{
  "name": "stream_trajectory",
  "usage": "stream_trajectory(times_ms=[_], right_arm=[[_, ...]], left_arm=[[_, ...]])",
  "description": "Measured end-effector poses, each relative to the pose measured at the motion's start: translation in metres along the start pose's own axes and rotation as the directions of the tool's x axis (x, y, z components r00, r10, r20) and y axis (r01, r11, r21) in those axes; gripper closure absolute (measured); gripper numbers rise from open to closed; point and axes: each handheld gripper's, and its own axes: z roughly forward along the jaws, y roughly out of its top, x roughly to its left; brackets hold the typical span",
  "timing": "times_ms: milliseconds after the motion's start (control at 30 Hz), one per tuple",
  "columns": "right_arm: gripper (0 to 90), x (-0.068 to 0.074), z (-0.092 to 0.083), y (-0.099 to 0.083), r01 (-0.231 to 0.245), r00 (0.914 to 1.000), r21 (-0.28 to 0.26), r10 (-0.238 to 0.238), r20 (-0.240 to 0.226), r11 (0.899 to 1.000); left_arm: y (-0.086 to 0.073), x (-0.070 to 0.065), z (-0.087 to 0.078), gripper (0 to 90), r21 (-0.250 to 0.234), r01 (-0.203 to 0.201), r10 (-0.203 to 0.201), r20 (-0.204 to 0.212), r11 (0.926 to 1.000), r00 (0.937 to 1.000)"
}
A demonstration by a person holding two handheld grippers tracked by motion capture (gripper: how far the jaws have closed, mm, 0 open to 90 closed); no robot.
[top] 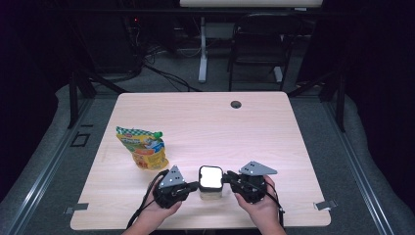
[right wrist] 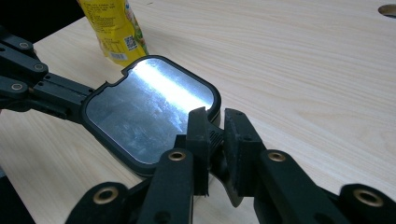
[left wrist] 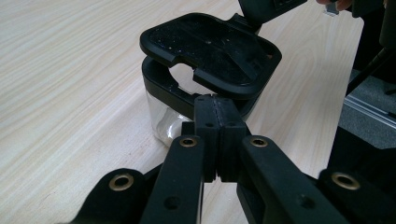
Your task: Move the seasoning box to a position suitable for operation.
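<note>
A small clear container (top: 210, 192) with a black-rimmed hinged lid (top: 211, 177) stands near the table's front edge, between my two grippers. In the left gripper view the lid (left wrist: 210, 51) is tilted up off the black collar above the clear body (left wrist: 161, 123). My left gripper (left wrist: 216, 112) is shut, pads pressed together, tips against the collar. In the high view it (top: 195, 186) sits at the container's left side. My right gripper (right wrist: 217, 128) is shut on a black tab at the edge of the shiny lid (right wrist: 149, 102), and comes in from the container's right (top: 227, 178).
A yellow-and-green snack pouch (top: 143, 147) stands left of and behind the container, also seen as a pouch (right wrist: 112, 28) in the right gripper view. A cable hole (top: 236, 104) lies at the table's far edge. A dark chair (top: 259, 44) stands beyond the table.
</note>
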Motion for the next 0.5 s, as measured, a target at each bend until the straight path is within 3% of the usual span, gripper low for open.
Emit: stream_trajectory(times_ms=[167,500], right_arm=[[75.8,0.0001,-0.0009,0.0001,0.004,1.0,0.002,-0.004,-0.002,1.0],[66.0,0.0076,-0.0079,-0.0023,0.064,0.9979,-0.009,-0.065,-0.01,0.998]], left_arm=[[0.0011,-0.0003,-0.0006,89.6,0.001,-0.007,0.007,-0.001,1.0,1.0],[0.0068,0.0009,-0.0017,89.2,-0.016,-0.009,0.009,0.005,0.9998,0.9999]])
